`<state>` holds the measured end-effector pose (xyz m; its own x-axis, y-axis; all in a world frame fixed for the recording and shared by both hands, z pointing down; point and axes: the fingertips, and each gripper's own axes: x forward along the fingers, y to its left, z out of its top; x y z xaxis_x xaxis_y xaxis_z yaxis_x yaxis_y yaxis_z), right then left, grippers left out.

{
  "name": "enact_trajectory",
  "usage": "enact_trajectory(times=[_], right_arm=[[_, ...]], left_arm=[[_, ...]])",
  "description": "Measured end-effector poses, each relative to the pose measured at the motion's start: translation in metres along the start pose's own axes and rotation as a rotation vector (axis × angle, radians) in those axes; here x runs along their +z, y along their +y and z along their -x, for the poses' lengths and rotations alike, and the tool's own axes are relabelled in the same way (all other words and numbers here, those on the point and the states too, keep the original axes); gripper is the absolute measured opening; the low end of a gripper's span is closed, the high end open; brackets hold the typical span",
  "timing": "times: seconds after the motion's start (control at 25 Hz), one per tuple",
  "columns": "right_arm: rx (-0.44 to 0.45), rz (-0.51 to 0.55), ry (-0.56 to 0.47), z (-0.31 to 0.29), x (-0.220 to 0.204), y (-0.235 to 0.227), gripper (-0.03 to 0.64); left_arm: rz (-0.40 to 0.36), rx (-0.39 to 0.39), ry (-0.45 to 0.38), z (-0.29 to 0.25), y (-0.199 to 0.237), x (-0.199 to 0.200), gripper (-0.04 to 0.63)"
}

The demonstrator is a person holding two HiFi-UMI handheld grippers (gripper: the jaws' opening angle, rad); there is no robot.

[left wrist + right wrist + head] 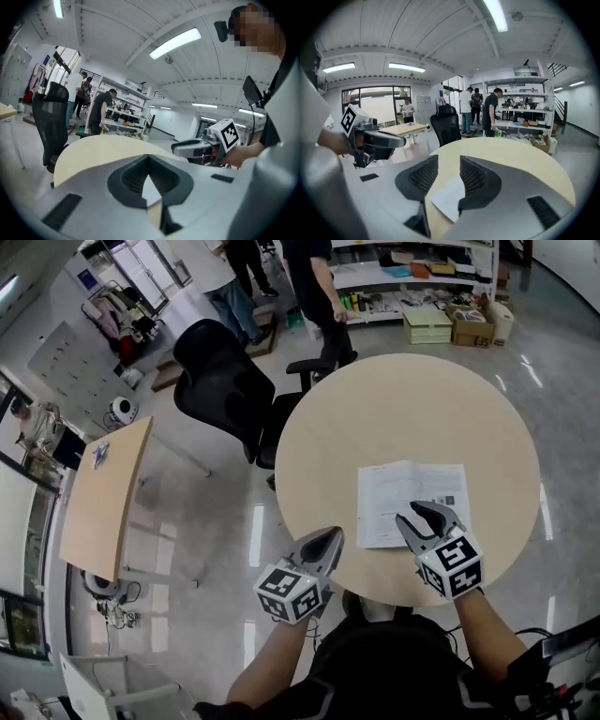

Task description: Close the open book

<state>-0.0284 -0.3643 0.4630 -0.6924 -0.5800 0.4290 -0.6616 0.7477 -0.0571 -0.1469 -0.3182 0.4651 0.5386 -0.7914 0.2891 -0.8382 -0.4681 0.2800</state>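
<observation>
Ribbed grey right tool (418, 514) over flat white book (394, 491), round table (375, 409)

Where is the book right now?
In the head view, the open book lies on the round table, toward its near right edge, by the right gripper.

Head view steeply down over round table (375, 409), gripper views low across it, all sharing open book (403, 488)

matt paper book (412, 501), smooth wood-look table (394, 409), glossy floor (211, 521)
</observation>
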Motion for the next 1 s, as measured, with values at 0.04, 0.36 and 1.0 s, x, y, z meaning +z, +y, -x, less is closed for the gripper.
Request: enact_trajectory(times=[0.04, 0.36, 1.0], right_arm=[[0.005, 0.014, 0.033, -0.011, -0.009, 0.003, 0.130], [0.076, 0.147, 0.306, -0.081, -0.087, 0.038, 0.204], [-0.139, 0.009, 0.647, -0.156, -0.201, 0.028, 0.291]], left_arm=[[0.012, -0.005, 0.015, -0.003, 0.006, -0.007, -0.014], [0.087, -0.034, 0.173, -0.032, 0.046, -0.078, -0.014], [0.155, -0.087, 0.345, -0.050, 0.076, -0.137, -0.014]])
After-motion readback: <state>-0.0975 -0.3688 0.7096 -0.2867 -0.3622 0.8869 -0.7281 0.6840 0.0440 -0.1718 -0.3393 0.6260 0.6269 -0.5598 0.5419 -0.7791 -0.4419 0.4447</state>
